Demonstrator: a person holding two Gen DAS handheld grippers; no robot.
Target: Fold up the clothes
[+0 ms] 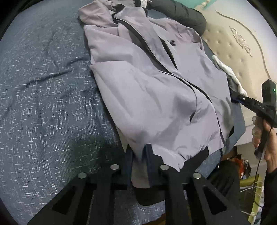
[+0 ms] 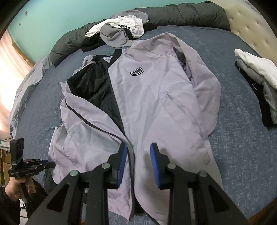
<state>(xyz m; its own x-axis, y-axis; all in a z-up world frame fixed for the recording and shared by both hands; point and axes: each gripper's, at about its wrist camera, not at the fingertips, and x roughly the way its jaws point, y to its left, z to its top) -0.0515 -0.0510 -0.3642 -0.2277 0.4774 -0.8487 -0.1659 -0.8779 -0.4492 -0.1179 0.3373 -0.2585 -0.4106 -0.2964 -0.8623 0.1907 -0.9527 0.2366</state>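
A lilac zip jacket (image 2: pixel 155 103) with a black lining and a chest patch lies face up on the blue flecked bedspread (image 2: pixel 242 147). Its left front panel is turned back near the collar, showing the lining. In the left wrist view the jacket (image 1: pixel 155 86) fills the middle, and my left gripper (image 1: pixel 139 166) is shut on its hem, with cloth draped between the blue pads. The right wrist view shows the left gripper (image 2: pixel 49 163) at the jacket's lower left edge. My right gripper (image 2: pixel 138 155) hangs open just above the zip line near the hem, holding nothing. It also shows beside the jacket's far edge as the right gripper (image 1: pixel 233 97).
A folded stack of white, grey and black clothes (image 2: pixel 256 76) sits at the bed's right side. A loose heap of garments (image 2: pixel 119 32) and a rolled dark duvet (image 2: pixel 181 13) lie at the far end. A tufted cream headboard (image 1: pixel 233 52) borders the bed.
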